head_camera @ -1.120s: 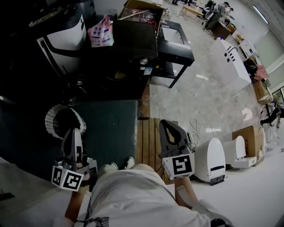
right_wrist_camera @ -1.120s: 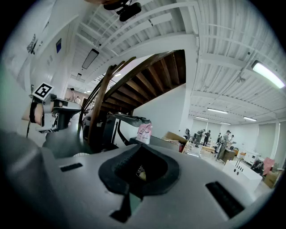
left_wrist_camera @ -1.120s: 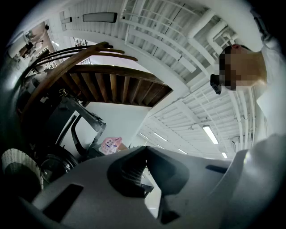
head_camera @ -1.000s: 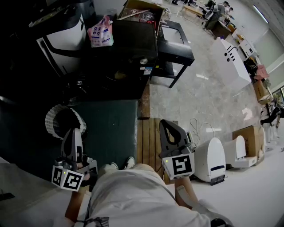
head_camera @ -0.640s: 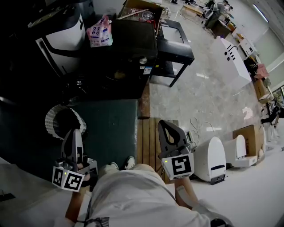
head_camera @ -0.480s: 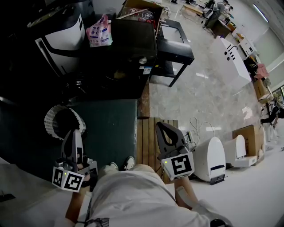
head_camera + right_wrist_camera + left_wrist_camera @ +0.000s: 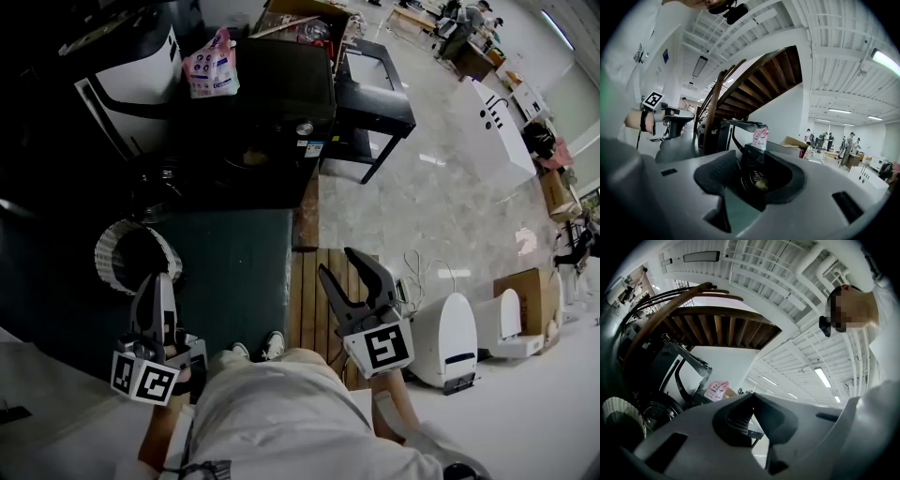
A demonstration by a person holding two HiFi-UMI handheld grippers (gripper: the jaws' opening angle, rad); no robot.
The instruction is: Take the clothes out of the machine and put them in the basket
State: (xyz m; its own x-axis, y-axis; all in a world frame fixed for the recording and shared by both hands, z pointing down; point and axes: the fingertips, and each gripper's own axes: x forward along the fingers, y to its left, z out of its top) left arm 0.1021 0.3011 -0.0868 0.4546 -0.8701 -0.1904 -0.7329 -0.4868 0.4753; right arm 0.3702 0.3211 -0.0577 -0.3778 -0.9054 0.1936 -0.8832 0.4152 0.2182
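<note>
The black washing machine (image 7: 277, 112) stands at the top of the head view, its round door opening (image 7: 246, 159) dark with a small pale patch inside. A white woven basket (image 7: 136, 255) sits on the floor to its lower left. My left gripper (image 7: 157, 281) is shut and empty, just below the basket. My right gripper (image 7: 343, 263) hovers over the wooden slats; its jaws have just been opening, and nothing is between them. In the right gripper view the drum (image 7: 757, 180) shows through the gap of the right gripper (image 7: 754, 164), with something yellowish inside.
A pink packet (image 7: 214, 67) lies on top of the machine. A dark green mat (image 7: 239, 272) covers the floor before it, beside wooden slats (image 7: 311, 291). A black table (image 7: 375, 89) stands to the right of the machine. White appliances (image 7: 450, 337) sit at my right.
The right gripper's jaws, shut a second ago, now stand apart, and it has tilted slightly. The left gripper and the basket have not moved.
</note>
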